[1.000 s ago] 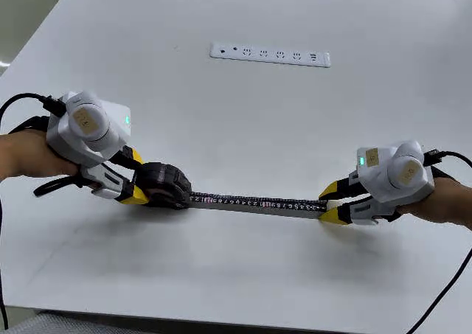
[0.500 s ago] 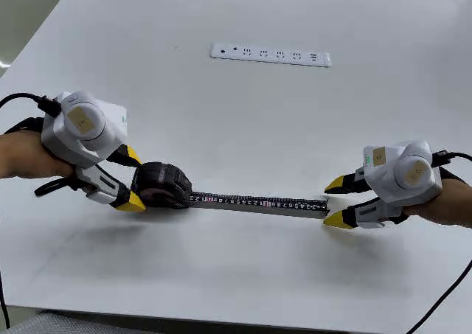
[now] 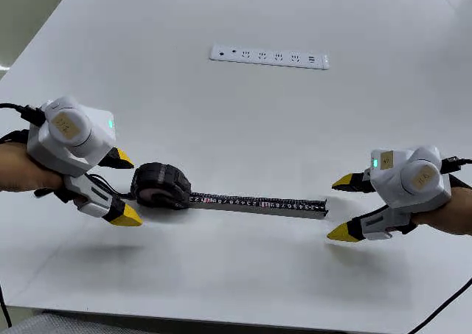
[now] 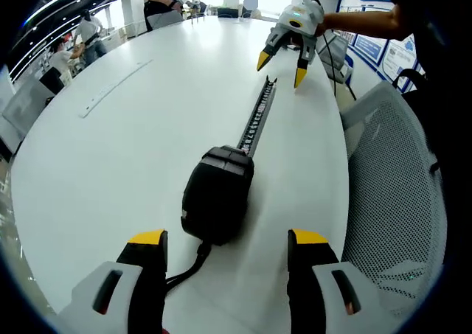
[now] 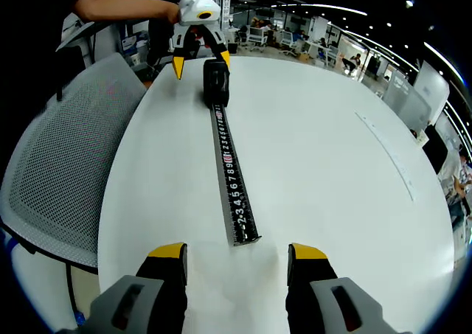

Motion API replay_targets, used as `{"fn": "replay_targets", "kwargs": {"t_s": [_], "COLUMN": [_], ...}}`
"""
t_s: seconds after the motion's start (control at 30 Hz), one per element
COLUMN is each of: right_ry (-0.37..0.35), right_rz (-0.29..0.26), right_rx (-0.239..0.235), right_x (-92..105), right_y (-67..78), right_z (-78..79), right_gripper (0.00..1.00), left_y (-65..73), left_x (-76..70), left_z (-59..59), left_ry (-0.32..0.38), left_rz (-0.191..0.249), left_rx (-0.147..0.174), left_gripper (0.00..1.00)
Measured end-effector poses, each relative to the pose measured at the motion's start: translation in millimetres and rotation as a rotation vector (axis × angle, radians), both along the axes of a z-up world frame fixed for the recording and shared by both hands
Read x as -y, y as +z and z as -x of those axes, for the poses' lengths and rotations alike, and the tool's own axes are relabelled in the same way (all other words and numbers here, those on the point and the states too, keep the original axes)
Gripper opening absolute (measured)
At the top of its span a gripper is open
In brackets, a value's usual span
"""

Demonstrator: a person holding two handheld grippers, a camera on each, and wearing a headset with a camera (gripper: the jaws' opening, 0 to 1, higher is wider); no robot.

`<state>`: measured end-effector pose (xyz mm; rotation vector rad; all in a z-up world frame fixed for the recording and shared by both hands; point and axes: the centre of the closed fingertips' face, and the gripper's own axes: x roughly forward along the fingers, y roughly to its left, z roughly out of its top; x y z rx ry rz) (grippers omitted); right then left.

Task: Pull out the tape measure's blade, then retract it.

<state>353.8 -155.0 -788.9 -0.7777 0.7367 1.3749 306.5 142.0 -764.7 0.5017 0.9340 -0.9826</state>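
Both let go and backed off, tongs apart: left gripper [image 3: 126, 187] at nine o'clock of the round black tape measure [image 3: 161, 186], right gripper [image 3: 340, 207] at three o'clock past its numbered blade [image 3: 258, 203].

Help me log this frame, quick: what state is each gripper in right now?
Left gripper: open, holding nothing; the tape measure lies just ahead of it.
Right gripper: open, holding nothing; the blade ends just short of it.
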Motion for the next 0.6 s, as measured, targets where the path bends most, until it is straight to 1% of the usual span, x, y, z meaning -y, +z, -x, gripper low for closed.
{"fn": "replay_targets", "kwargs": {"t_s": [0.2,0.3,0.37,0.43,0.6], "right_ry": [-0.028,-0.047,-0.056,-0.067,-0.099], "right_rz": [-0.011,-0.018,-0.018,-0.025,-0.04], "right_rx": [-0.01,-0.022,-0.021,-0.031,-0.026], "right_x": [1.3,0.8,1.1,1.2,2.0], "right_y": [2.4,2.4,3.2,4.4,7.2], "right_z": [7.4,12.7,16.2,17.3,21.0], "right_gripper": [0.6,0.64,0.66,0.68,0.72], "left_y": [0.4,1.1,1.5,2.5,4.7], "left_x": [-0.3,1.1,1.5,2.3,4.2], "left_z": [8.8,11.0,12.7,15.4,19.3], "left_ry": [0.029,0.044,0.057,0.065,0.094], "left_rz": [0.012,0.029,0.033,0.04,0.062], "left_rx": [-0.005,-0.007,-0.005,-0.004,0.007], "left_gripper": [0.67,0.7,0.71,0.72,0.74]}}
